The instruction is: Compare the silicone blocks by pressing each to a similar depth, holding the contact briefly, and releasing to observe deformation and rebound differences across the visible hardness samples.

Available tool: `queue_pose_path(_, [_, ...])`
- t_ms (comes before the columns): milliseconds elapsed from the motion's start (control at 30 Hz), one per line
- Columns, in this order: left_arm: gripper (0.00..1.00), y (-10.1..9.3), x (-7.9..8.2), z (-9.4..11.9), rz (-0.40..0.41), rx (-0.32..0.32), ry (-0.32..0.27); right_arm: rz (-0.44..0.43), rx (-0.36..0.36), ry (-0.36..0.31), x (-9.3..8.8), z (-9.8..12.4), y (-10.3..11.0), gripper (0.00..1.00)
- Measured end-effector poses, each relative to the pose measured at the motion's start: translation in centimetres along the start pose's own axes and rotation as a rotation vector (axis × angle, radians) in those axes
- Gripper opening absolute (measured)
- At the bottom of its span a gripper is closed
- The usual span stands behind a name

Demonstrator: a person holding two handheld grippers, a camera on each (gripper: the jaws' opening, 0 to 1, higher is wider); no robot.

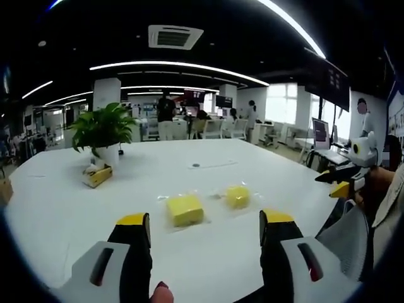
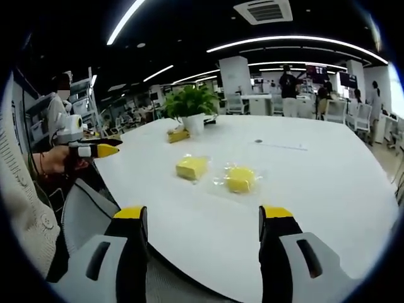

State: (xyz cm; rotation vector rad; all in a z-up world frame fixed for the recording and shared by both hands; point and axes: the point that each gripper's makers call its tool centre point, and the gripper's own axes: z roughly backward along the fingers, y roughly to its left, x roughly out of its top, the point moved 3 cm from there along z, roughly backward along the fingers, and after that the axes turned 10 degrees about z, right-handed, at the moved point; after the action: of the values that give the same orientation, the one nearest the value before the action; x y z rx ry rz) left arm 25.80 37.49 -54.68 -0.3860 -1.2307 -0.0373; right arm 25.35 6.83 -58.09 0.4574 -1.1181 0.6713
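Observation:
Two yellow silicone blocks lie in clear wrappers on the white table (image 1: 208, 265). The square block (image 1: 185, 209) (image 2: 191, 166) sits beside the rounder block (image 1: 237, 196) (image 2: 240, 178), a small gap between them. My left gripper (image 1: 205, 230) is open, held above the table's near edge, short of the square block and touching nothing. My right gripper (image 2: 203, 224) is open too, off the table edge, with both blocks ahead of it. Each gripper appears side-on in the other's view: the right gripper (image 1: 339, 183) and the left gripper (image 2: 101, 149), held in a hand.
A potted plant (image 1: 104, 129) (image 2: 191, 104) stands at the far side of the table (image 2: 297, 189), with a small yellow pack (image 1: 98, 177) (image 2: 178, 135) beside it. A thin sheet (image 1: 211, 165) lies further back. Desks, chairs, monitors and people fill the office behind.

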Motion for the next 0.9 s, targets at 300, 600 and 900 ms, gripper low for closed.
queue_pose_path(300, [0.78, 1.4, 0.0, -1.2, 0.100, 0.012, 0.025, -0.048, 0.016, 0.011, -0.5, -0.3, -0.2, 0.70])
queue_pose_path(600, [0.78, 2.6, 0.9, -3.6, 0.154, -0.032, 0.017, -0.026, 0.019, -0.001, 0.7, -1.2, -0.7, 0.72])
queue_pose_path(900, [0.75, 4.0, 2.3, -6.6, 0.199, -0.085, 0.016, 0.023, 0.021, -0.012, 2.2, -2.4, -0.6, 0.71])
